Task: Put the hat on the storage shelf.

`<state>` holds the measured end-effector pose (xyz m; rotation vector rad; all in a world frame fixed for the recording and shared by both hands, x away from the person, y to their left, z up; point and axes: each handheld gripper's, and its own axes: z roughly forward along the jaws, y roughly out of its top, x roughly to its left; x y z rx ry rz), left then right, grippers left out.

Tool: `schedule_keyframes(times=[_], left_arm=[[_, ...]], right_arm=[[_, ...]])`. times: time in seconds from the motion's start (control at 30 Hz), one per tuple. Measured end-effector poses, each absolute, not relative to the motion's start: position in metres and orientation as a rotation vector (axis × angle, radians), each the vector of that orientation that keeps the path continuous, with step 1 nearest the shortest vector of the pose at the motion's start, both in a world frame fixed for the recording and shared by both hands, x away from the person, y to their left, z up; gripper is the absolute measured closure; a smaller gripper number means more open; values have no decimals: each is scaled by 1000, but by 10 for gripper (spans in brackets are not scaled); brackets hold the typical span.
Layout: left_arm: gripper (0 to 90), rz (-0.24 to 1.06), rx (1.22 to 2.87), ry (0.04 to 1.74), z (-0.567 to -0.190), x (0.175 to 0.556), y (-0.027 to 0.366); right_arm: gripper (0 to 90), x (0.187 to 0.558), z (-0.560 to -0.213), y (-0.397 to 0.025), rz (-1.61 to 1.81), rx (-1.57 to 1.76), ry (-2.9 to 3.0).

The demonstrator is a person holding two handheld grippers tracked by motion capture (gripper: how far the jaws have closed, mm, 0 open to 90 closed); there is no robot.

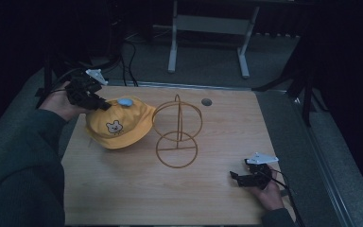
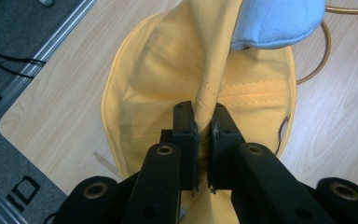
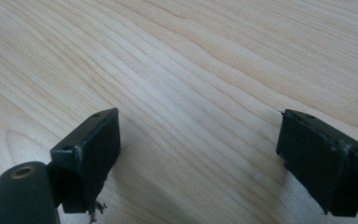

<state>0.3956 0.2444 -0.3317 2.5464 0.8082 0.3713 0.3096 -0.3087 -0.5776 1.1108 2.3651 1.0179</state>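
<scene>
A yellow bucket hat [image 1: 116, 124] with a cartoon bear patch and a light blue ear [image 1: 125, 102] lies at the table's left, beside a gold wire stand [image 1: 177, 132]. My left gripper [image 1: 103, 106] is shut on a fold of the hat's yellow fabric [image 2: 205, 112] at its back edge, and the blue ear [image 2: 275, 23] shows just beyond the pinch. My right gripper [image 1: 238, 177] rests low near the table's front right, its jaws wide open over bare wood [image 3: 200, 93] with nothing between them.
The wire stand has a round base and two crossed hoops, and stands mid-table right of the hat. A small grey round cap [image 1: 206, 101] sits in the tabletop behind it. Cables trail off the table's left back corner. A white frame's legs [image 1: 172, 47] stand on the floor beyond.
</scene>
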Motion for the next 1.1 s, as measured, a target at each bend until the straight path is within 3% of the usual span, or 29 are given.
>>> schedule_keyframes(times=[1.1], left_arm=[[840, 411, 2497, 811, -309, 388, 259]], right_arm=[[133, 310, -578, -309, 1019, 1112, 2364]])
